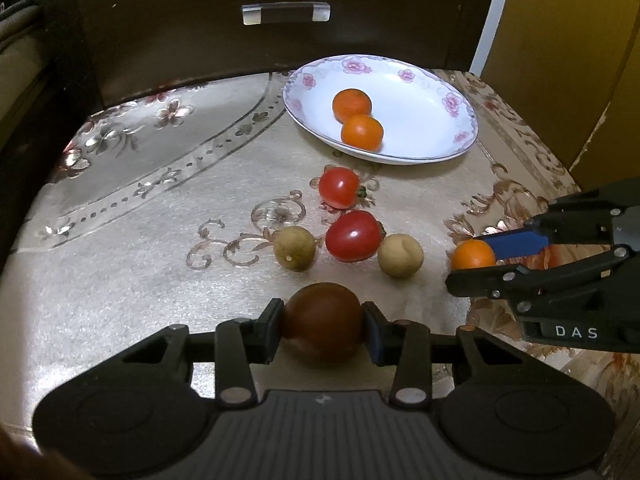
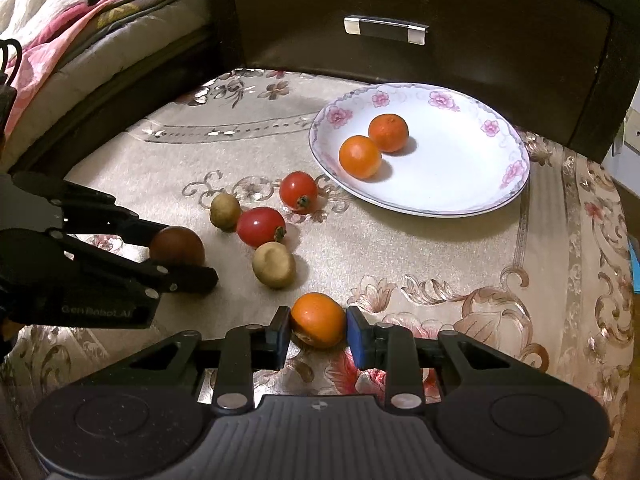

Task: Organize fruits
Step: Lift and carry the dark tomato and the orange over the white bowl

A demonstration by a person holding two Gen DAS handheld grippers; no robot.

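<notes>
My left gripper (image 1: 323, 322) is shut on a dark brown-red tomato (image 1: 323, 320) low over the tablecloth; it also shows in the right wrist view (image 2: 178, 246). My right gripper (image 2: 318, 328) is shut on a small orange (image 2: 318, 319), which also shows in the left wrist view (image 1: 473, 255). A white flowered plate (image 1: 420, 120) holds two oranges (image 1: 352, 105) (image 1: 362, 132). Two red tomatoes (image 1: 339, 187) (image 1: 353, 236) and two tan-green round fruits (image 1: 295, 248) (image 1: 401, 255) lie loose on the cloth before the plate.
A dark cabinet with a drawer handle (image 1: 286, 12) stands right behind the table. A bed with blankets (image 2: 60, 32) lies at the left. The table's right edge (image 1: 560, 168) is close to the plate.
</notes>
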